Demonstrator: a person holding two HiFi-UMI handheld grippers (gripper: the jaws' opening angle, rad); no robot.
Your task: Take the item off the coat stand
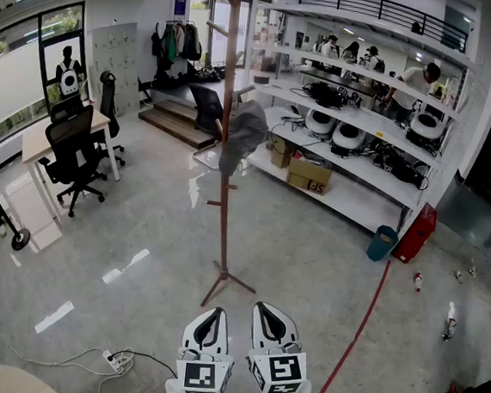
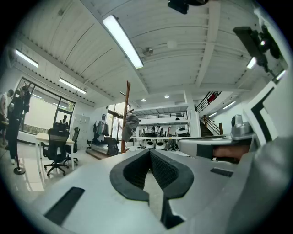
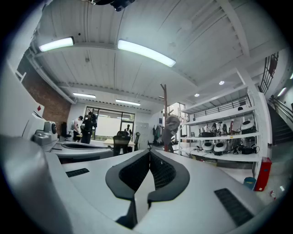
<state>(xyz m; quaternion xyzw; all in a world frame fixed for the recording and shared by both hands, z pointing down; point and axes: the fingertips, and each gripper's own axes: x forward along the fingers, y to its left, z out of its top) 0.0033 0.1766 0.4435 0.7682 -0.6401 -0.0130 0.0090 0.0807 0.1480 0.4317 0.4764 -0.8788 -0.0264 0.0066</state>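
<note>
1 grey item (image 1: pixel 243 133) on 1 coat stand (image 1: pixel 223 228)

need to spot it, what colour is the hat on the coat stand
Grey hat, best in the head view.

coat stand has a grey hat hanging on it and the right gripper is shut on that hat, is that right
Not quite. The grey hat does hang on the coat stand, but the right gripper is shut on nothing: the right gripper view shows its jaws together and empty, with the hat well beyond them.
</note>
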